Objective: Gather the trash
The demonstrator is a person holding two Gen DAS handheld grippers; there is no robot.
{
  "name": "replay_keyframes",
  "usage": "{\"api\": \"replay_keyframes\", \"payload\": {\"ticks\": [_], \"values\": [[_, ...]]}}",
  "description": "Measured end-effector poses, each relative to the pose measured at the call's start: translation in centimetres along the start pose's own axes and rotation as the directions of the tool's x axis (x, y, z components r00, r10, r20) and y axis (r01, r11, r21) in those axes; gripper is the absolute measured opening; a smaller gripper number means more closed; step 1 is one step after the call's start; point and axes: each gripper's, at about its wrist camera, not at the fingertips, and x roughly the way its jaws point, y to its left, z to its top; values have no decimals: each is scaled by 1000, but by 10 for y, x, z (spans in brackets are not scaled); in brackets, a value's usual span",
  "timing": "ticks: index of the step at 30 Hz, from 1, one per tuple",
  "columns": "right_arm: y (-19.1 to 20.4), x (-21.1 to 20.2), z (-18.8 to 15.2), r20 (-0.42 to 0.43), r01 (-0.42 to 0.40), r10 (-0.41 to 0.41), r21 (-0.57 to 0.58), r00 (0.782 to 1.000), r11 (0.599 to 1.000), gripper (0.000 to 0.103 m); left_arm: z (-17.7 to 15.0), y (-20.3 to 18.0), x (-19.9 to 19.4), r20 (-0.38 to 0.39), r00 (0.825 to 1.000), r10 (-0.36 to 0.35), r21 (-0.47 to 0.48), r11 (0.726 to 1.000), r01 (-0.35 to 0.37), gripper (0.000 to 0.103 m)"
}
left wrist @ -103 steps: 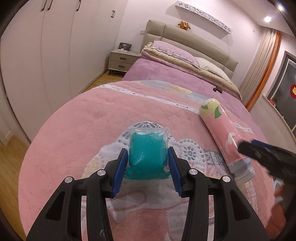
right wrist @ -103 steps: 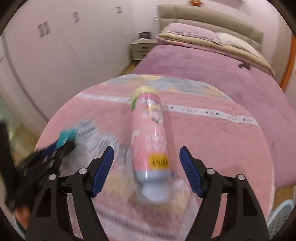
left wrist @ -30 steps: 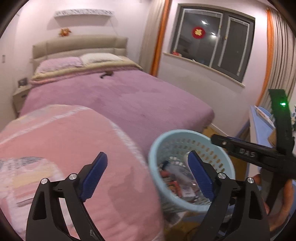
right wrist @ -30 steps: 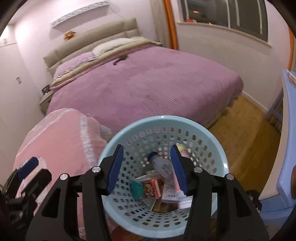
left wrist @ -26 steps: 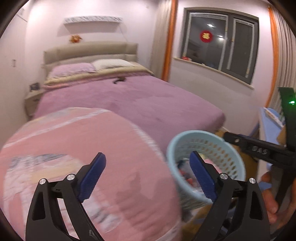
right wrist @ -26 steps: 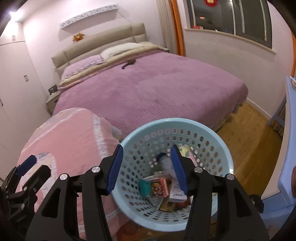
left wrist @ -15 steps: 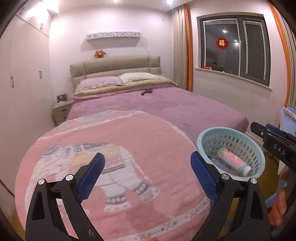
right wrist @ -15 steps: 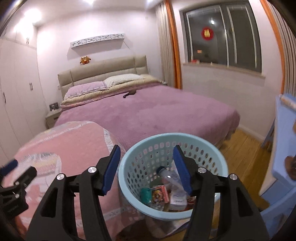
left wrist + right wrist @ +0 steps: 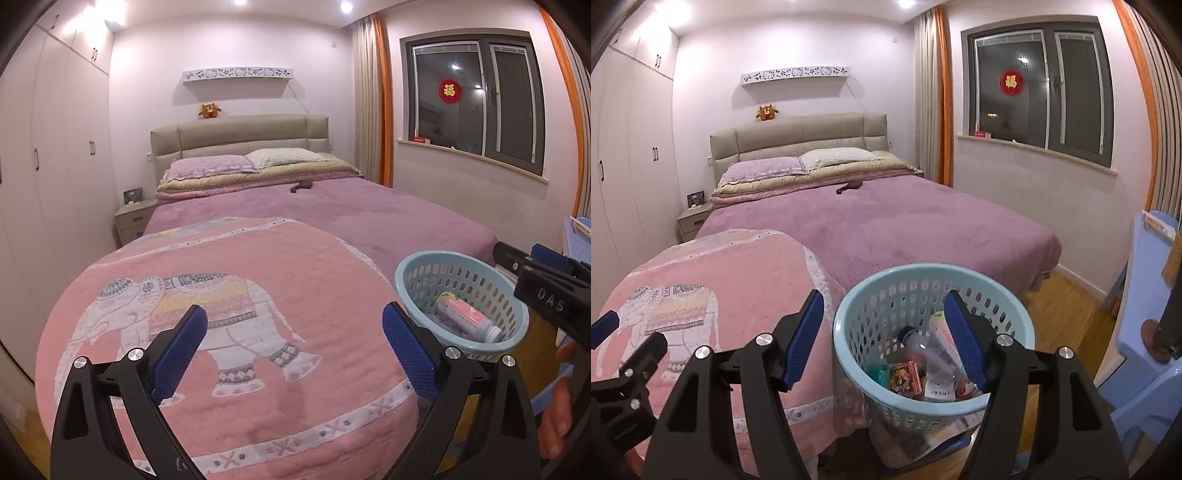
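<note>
Teal packet and pink bottle (image 9: 466,318) gone from pink blanket (image 9: 295,266), now down in blue basket (image 9: 849,354). Left gripper (image 9: 293,349) wide, empty; right gripper (image 9: 884,338) just opening, nothing between jaws. Blanket bare: collection looks done.

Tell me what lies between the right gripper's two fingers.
Nothing is held. In the right wrist view the right gripper, its fingers just opening, frames the near rim of the blue basket, with a clear bottle and small boxes inside.
</note>
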Motion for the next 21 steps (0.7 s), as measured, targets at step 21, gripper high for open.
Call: {"api": "replay_keyframes", "payload": {"ticks": [21], "values": [[2,-4,3,-4,13,-13,0,1000,1000,64,3,2,-10,9,1000,-8,-3,1000,8,93]]}}
